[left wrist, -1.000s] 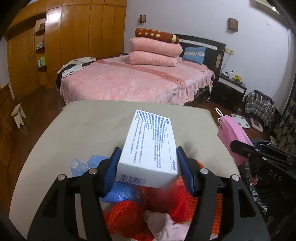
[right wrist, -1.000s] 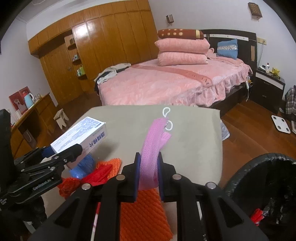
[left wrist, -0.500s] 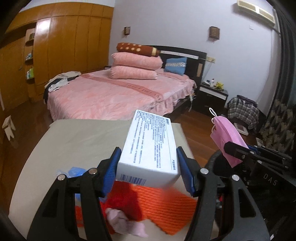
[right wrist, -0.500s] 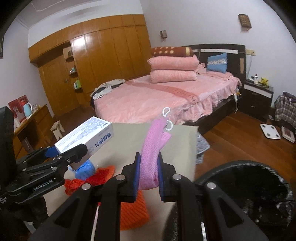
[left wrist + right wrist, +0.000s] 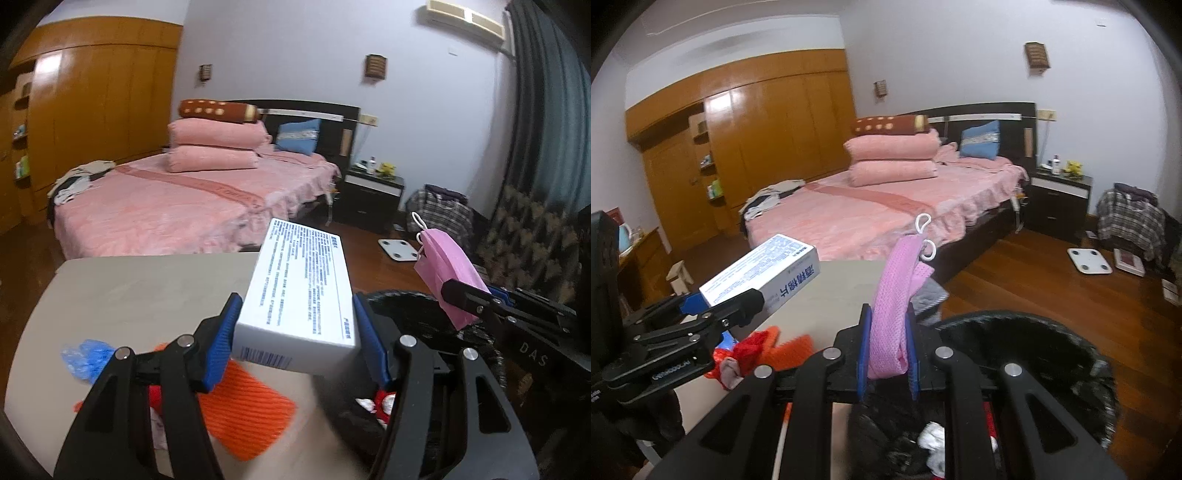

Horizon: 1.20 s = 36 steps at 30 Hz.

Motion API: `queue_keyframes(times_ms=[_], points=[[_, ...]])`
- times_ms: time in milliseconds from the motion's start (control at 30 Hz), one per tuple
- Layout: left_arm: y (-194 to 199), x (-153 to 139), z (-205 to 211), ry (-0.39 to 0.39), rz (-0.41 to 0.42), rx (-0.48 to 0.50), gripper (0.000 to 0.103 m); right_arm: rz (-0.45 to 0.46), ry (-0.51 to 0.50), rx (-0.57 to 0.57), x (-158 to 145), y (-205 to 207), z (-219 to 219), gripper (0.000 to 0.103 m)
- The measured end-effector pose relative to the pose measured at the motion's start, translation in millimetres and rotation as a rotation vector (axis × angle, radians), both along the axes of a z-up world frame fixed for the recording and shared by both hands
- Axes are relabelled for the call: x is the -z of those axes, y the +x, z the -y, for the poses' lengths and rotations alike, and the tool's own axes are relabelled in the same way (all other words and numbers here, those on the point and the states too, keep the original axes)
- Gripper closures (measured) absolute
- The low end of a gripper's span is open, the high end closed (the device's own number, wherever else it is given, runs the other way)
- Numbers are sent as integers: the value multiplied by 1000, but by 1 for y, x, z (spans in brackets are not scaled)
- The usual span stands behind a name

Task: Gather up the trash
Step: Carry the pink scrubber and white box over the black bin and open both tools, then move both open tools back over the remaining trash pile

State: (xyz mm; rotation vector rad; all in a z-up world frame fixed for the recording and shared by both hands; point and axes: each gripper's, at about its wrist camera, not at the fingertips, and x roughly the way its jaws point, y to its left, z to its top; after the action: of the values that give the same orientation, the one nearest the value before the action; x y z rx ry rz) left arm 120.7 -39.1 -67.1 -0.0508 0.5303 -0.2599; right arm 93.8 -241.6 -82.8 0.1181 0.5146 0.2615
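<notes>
My left gripper is shut on a white printed box, held above the beige table's right edge; the box also shows in the right wrist view. My right gripper is shut on a folded pink face mask, seen too in the left wrist view, above a black-lined trash bin that holds white and red scraps. The bin lies just right of the box. Orange mesh, red netting and a blue plastic wad lie on the table.
A pink bed stands beyond the table, a dark nightstand to its right. A white bathroom scale lies on the wood floor. Wooden wardrobes line the left wall. A small stool stands at left.
Both grippers have swung right with their loads, from over the table to the bin at its right edge. The box and the mask stay gripped.
</notes>
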Motion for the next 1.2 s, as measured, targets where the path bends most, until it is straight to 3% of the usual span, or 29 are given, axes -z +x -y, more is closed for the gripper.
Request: queue_keyframes(times_ms=[567,667,733,767,1000,1067,1200], points=[[0,21,89,8,-10,192,44,-37,-14,178,18,-28,81,86],[4,27,100,0,-30,231,43,-51,-21,196,24,-26,87,82],[7,30,103,-2,-39,244,32,-68,-32,207,29,-26,90,63],[6,31,103,-3,-43,247,29,-72,-33,217,31,-26,92,59],[9,32,89,12,-45,198,17,-78,-41,263,37,-28,98,13],[7,30,78,27,-36,169,15,-72,-45,269,37,-30,97,6],[3,27,53,45,-32,112,12,-72,-37,245,33,-26,91,6]])
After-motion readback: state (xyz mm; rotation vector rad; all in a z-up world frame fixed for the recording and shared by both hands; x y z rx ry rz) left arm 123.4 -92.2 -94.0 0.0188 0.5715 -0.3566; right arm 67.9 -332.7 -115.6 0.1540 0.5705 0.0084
